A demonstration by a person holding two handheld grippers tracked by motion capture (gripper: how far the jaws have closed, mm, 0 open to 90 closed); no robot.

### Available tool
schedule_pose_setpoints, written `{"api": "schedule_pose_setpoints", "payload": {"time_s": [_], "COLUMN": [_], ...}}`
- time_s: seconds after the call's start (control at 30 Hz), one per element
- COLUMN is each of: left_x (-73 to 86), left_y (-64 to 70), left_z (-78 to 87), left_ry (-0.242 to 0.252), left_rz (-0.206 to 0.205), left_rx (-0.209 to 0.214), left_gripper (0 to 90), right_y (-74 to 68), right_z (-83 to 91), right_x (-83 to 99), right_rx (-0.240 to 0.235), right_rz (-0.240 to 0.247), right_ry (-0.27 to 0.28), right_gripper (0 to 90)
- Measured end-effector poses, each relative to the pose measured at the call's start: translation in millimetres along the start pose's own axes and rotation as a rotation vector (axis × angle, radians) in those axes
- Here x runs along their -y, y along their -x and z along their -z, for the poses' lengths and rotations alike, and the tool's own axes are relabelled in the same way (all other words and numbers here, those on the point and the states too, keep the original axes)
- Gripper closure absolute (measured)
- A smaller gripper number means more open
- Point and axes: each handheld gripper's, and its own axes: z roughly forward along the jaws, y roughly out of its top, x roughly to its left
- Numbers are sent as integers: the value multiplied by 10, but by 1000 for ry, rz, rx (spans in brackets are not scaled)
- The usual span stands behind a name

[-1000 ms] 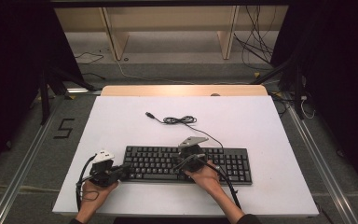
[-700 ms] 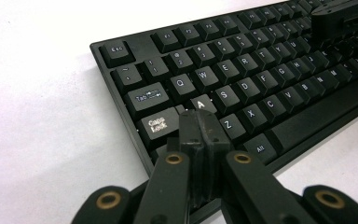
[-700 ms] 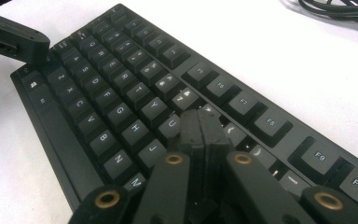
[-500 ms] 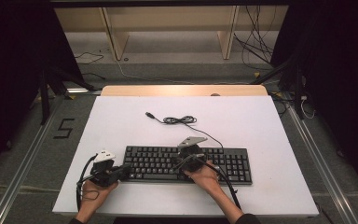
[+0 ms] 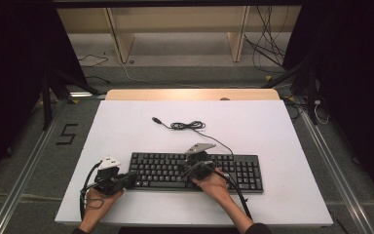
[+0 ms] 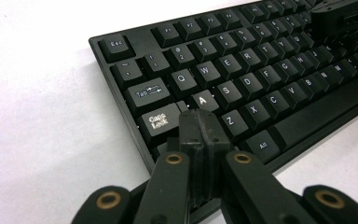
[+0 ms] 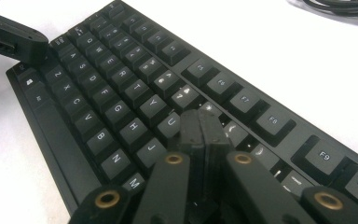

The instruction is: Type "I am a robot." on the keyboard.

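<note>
Nearest the person, two hands come in from the counter's front edge, each holding a claw over the flat black plastic keyboard (image 5: 197, 171), and set against the pictures from a second and half a second back, nothing has shifted: both claws sit at the same keys and the keyboard lies in the same place, so the work, which looks like pressing keys with the tips, seems to be in a held press or a pause, not a travel between keys. The left claw (image 5: 130, 179) has its jaws pressed together, pinching nothing, with the joined tip (image 6: 200, 128) low over the keyboard's left end, just below the A key and beside Caps Lock; whether it touches a key cannot be told. The right claw (image 5: 189, 168) is likewise pressed together and empty, its tip (image 7: 203, 128) down among the keys to the right of U and J, near the middle of the keyboard. The keyboard lies flat, parallel to the front edge, on the front half of the white rectangular counter (image 5: 272, 131). Beyond it, its thin black cable (image 5: 187, 126) lies in one loose coil with the plug free, unconnected. Count: two claws, one keyboard, one cable, one counter.
</note>
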Motion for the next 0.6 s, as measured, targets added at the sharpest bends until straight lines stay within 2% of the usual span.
{"api": "schedule_pose_setpoints", "payload": {"time_s": [0.3, 0.57, 0.6], "left_x": [4, 4, 5], "left_y": [-27, -25, -26], "left_z": [-14, -12, -12], "left_ry": [-4, -6, -5], "left_rz": [12, 8, 7], "left_rx": [17, 16, 18], "left_gripper": [892, 890, 890], "right_y": [-22, -22, -14], "right_z": [-29, -29, -24], "right_x": [17, 20, 17], "right_rx": [25, 25, 19], "right_rz": [22, 21, 7], "right_ry": [-5, -3, -4], "right_gripper": [900, 900, 900]}}
